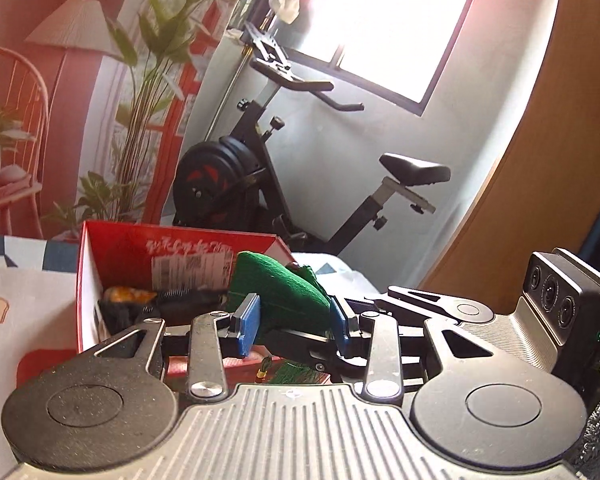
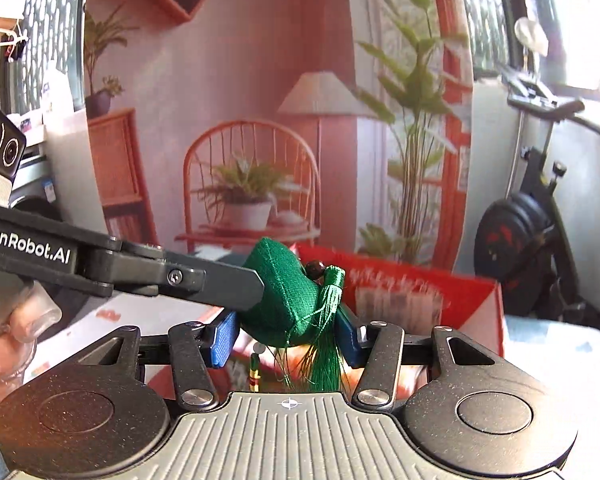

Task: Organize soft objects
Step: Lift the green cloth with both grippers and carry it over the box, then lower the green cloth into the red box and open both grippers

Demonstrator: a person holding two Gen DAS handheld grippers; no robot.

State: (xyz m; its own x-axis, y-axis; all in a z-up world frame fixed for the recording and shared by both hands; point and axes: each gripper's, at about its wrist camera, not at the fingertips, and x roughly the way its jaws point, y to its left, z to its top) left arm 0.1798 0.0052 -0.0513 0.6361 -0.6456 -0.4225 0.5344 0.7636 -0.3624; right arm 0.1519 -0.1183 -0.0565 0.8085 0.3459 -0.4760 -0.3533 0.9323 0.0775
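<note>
Pouch (image 1: 278, 292), green fabric and stuffed, sits between the blue pads of the left gripper (image 1: 296, 322), which are clamped on its lower part. From the left wrist its long axis tilts up and away to the left, the rounded end pointing toward the far wall of the red box (image 1: 112, 256) just ahead of the fingers. The right gripper (image 1: 440, 304) lies just to the right, its fingers reaching in toward the same pouch.

From the right wrist, the pouch (image 2: 284, 296) is also pinched between the right gripper's (image 2: 286, 338) blue pads, so both grippers are closed on it at once. Here it stands roughly upright between the fingers, narrowing to a rounded top. A dark bead (image 2: 314, 269) sits at its upper right, and a green tassel (image 2: 326, 332) hangs from there straight down past the pads. The left gripper's (image 2: 252, 292) black finger comes in from the left and presses the pouch's left side.

The box (image 2: 460, 296) stands open just beyond the right gripper, slightly to its right. Inside it, ahead and left of the left gripper, lie an orange item (image 1: 130, 294) and dark things too blurred to name.
</note>
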